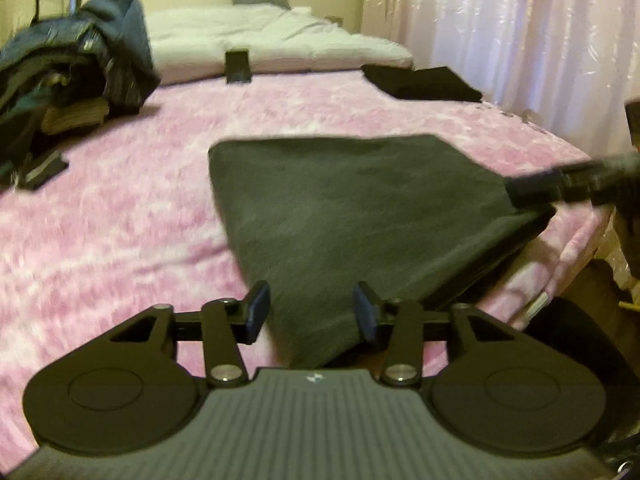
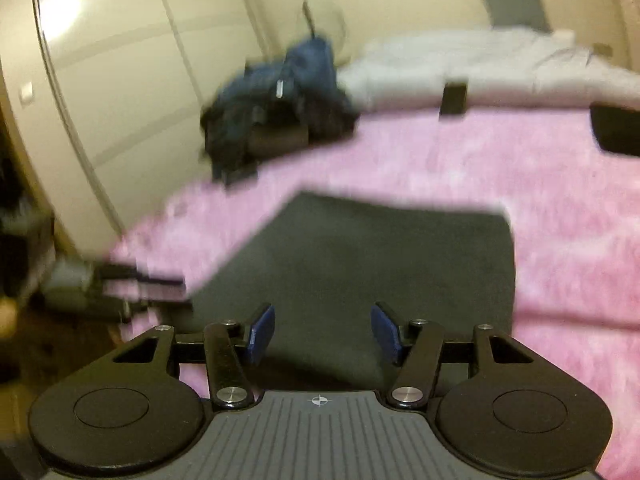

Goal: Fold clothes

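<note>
A dark grey folded garment [image 1: 360,216] lies flat on the pink blanket [image 1: 120,220] near the bed's front edge. My left gripper [image 1: 312,316] is open just above its near corner, holding nothing. My right gripper [image 2: 322,334] is open over the garment's [image 2: 360,264] near edge, empty. In the left wrist view the right gripper's finger [image 1: 540,192] reaches in from the right over the garment's right corner. The left gripper [image 2: 144,284] shows blurred at the left in the right wrist view.
A heap of dark unfolded clothes [image 1: 72,68] sits at the bed's far left. A folded black garment [image 1: 424,82] lies at the far right. A small black device [image 1: 238,66] stands against the white duvet [image 1: 280,36]. Curtains [image 1: 520,32] hang on the right.
</note>
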Demonstrator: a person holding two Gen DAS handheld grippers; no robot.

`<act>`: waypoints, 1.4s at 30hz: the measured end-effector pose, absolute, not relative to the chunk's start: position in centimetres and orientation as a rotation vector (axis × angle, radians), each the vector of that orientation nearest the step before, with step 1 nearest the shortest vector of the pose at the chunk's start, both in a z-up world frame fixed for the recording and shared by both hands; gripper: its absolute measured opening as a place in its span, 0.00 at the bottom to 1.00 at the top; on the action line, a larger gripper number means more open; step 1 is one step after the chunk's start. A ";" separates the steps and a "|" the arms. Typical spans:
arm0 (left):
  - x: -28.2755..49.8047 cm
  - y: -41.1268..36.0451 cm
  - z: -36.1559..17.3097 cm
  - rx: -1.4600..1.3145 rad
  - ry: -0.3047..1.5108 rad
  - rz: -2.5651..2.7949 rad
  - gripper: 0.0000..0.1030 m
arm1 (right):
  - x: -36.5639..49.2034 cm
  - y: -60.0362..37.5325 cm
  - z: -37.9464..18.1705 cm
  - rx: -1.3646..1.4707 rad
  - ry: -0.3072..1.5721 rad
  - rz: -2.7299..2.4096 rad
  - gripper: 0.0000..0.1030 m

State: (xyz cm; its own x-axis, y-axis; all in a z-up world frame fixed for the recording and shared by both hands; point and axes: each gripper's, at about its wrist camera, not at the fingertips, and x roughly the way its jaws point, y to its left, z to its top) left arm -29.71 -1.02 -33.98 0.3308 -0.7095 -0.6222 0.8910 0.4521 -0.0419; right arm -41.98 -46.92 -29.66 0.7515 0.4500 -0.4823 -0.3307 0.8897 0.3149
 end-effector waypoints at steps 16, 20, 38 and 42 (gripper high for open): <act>-31.7 -2.9 -35.7 0.429 0.594 -1.131 0.40 | -43.4 -43.1 -34.7 -0.023 0.579 0.431 0.56; -31.2 -3.0 -35.5 0.430 0.604 -1.137 0.42 | -43.7 -43.2 -34.1 -0.051 0.598 0.444 0.56; -39.4 -2.7 -36.7 1.068 0.150 -1.134 0.72 | -44.2 -35.3 -37.7 -0.842 0.595 0.528 0.74; -39.9 -3.4 -37.7 1.112 0.112 -1.137 0.76 | -43.7 -33.9 -39.4 -0.993 0.572 0.544 0.74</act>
